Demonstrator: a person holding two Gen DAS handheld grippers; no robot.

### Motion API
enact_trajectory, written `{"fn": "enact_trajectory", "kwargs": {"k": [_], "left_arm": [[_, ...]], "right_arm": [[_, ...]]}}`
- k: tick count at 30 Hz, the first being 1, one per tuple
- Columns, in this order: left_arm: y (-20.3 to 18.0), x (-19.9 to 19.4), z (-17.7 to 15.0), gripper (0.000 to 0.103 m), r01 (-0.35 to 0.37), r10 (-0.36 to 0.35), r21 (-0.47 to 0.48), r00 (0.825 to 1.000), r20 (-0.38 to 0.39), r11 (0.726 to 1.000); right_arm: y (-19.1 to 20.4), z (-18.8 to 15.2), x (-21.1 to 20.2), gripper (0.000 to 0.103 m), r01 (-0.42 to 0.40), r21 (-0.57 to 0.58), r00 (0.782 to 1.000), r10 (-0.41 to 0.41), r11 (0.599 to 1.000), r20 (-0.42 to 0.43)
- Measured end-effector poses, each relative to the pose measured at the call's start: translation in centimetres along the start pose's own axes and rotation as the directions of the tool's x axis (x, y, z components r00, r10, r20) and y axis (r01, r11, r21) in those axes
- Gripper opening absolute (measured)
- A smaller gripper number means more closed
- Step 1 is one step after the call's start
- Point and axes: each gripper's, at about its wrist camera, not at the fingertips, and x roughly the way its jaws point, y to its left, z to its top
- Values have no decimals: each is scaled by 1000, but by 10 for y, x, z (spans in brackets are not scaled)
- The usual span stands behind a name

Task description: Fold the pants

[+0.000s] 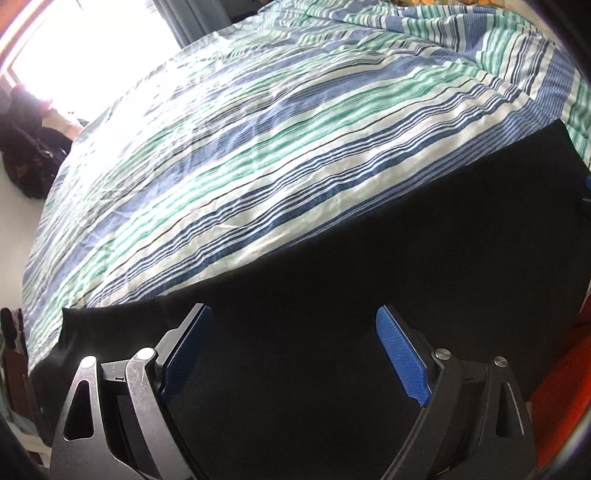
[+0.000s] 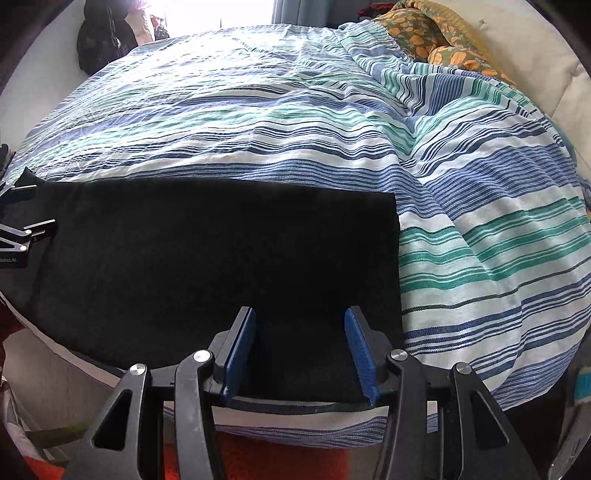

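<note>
Black pants lie flat as a dark rectangle along the near edge of the bed, their right edge straight. My right gripper hovers over their near right part, open, its blue pads apart and not pressing the cloth. In the left wrist view the same pants fill the lower right. My left gripper stands wide open above them with nothing between its fingers. That left gripper also shows at the far left edge of the right wrist view, over the pants' left end.
A blue, green and white striped bedspread covers the bed and bunches up on the right. An orange-flowered blanket lies at the far right corner. Dark bags stand by the bright window. Red floor covering lies below the bed's edge.
</note>
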Motion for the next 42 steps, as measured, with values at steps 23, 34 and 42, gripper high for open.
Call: {"fn": "enact_trajectory", "kwargs": {"k": [23, 34, 42], "left_arm": [[9, -13, -44, 92, 64, -64, 2, 998, -24, 998], [2, -23, -65, 92, 61, -60, 23, 998, -22, 998], [-5, -22, -75, 93, 71, -70, 10, 997, -27, 997]], "right_arm": [[0, 2, 3, 52, -6, 9, 1000, 6, 1000, -17], [-14, 3, -3, 52, -81, 88, 997, 80, 993, 16], [-143, -38, -37, 52, -368, 597, 930, 291, 712, 226]]}}
